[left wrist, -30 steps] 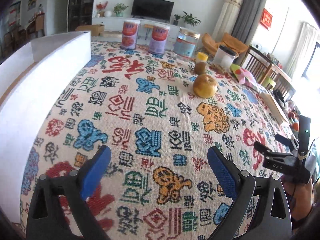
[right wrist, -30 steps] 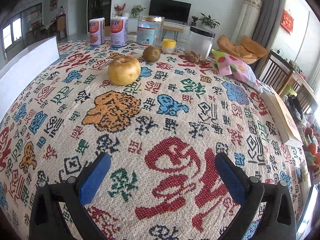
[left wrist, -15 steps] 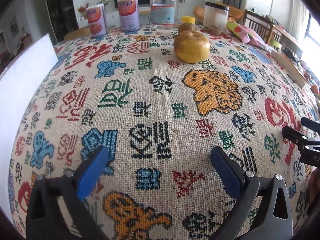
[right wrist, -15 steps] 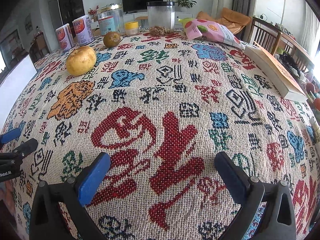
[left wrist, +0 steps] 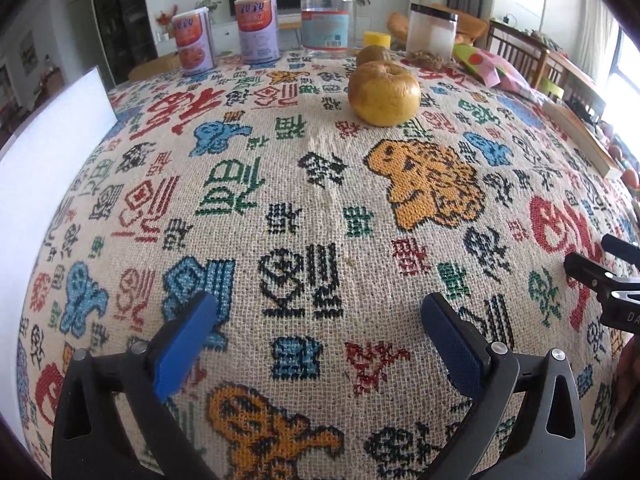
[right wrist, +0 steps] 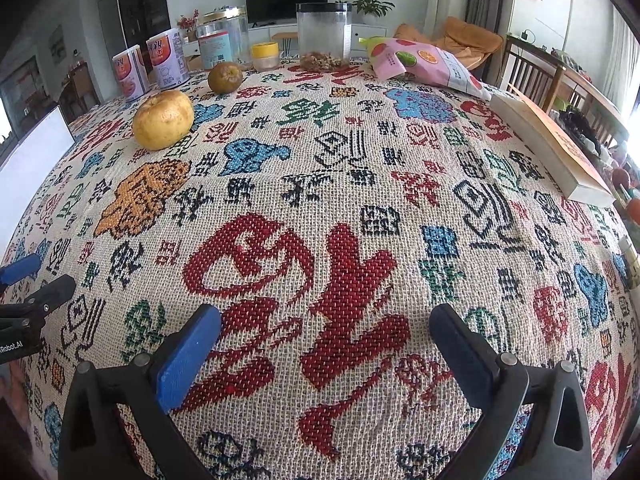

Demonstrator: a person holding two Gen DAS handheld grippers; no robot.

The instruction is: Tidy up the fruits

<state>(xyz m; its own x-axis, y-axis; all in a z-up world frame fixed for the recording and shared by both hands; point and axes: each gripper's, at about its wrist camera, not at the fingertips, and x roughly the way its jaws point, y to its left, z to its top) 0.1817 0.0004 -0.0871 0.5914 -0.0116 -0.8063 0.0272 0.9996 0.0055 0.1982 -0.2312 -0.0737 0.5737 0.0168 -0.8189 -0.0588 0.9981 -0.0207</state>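
A large yellow fruit (left wrist: pixel 384 93) sits on the patterned tablecloth (left wrist: pixel 304 208), far ahead of my left gripper (left wrist: pixel 318 328), which is open and empty. A smaller brownish-green fruit (left wrist: pixel 372 55) lies just behind it. In the right wrist view the yellow fruit (right wrist: pixel 163 119) is at the far left and the brownish fruit (right wrist: pixel 225 77) is behind it. My right gripper (right wrist: pixel 326 340) is open and empty, low over the cloth near the front edge. Each gripper shows at the edge of the other's view: the right one (left wrist: pixel 608 280), the left one (right wrist: pixel 28 284).
A white box (left wrist: pixel 44 168) stands along the left side. At the back are two printed cans (right wrist: pixel 148 65), a glass jar (right wrist: pixel 219 45), a small yellow-lidded pot (right wrist: pixel 265 56) and a clear canister (right wrist: pixel 324 36). A snack bag (right wrist: pixel 424 62) and a book (right wrist: pixel 556 150) lie at the right.
Both grippers have swung round and moved in a little over the table; the fruits now look nearer and larger. Both stay open and empty.
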